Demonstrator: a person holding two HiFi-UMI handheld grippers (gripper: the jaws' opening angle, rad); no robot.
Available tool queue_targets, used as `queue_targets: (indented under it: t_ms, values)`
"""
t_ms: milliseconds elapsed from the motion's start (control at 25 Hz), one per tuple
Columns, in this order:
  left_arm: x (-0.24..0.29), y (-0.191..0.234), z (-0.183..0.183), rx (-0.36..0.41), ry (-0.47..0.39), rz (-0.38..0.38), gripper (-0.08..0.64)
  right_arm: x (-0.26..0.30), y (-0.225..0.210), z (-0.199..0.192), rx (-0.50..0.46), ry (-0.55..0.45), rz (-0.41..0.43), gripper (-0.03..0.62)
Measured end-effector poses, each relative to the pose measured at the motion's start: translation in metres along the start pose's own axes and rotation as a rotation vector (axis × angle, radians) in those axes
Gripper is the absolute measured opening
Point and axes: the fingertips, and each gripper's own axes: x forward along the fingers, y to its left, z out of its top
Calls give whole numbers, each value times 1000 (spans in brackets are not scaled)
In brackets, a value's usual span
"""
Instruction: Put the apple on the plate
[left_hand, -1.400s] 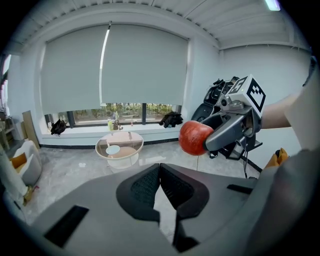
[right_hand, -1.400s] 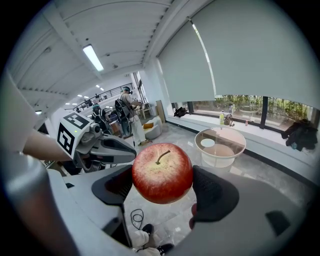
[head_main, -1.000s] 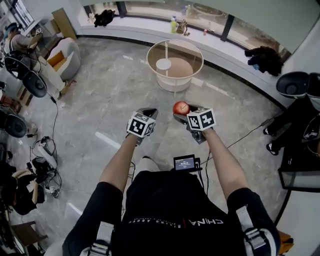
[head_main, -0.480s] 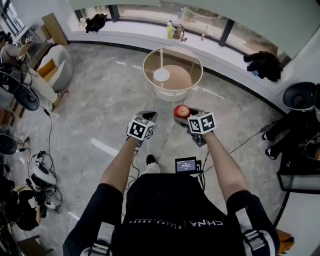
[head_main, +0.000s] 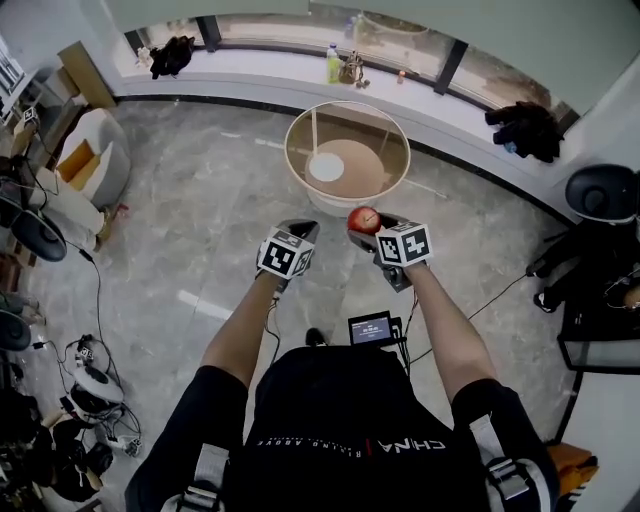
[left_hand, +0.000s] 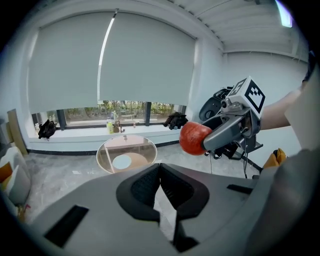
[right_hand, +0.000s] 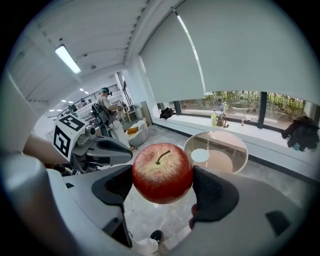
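A red apple (right_hand: 162, 169) with a short stem is clamped between the dark pads of my right gripper (right_hand: 163, 177), which is shut on it. The head view shows the apple (head_main: 362, 217) held in the air over the floor in front of the person. The white plate (head_main: 326, 167) lies on a round glass-topped table (head_main: 392, 135) ahead, beyond both grippers. My left gripper (left_hand: 160, 166) is shut and holds nothing. It hangs beside the right one, left of the apple (left_hand: 194, 138). The plate (left_hand: 122, 161) lies straight beyond its jaws.
A long window ledge (head_main: 260, 62) with bottles and dark clothing runs behind the table. An armchair (head_main: 92, 158) and cables (head_main: 85, 380) are on the left; black chairs (head_main: 600, 190) are on the right. A person (right_hand: 105, 106) stands far off.
The round table with the plate has come closer to the grippers as the person walks forward. Both grippers keep their pose, the apple still held.
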Motion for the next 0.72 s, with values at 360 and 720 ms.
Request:
queue_targets:
  t_ms: [360,720]
  values:
    - [34,45,14,4,16,-27,17,42,-30,27,20,25,-19,377]
    - [97,99,30,-32,40,-16,17,105,-84,60,20,53,23,377]
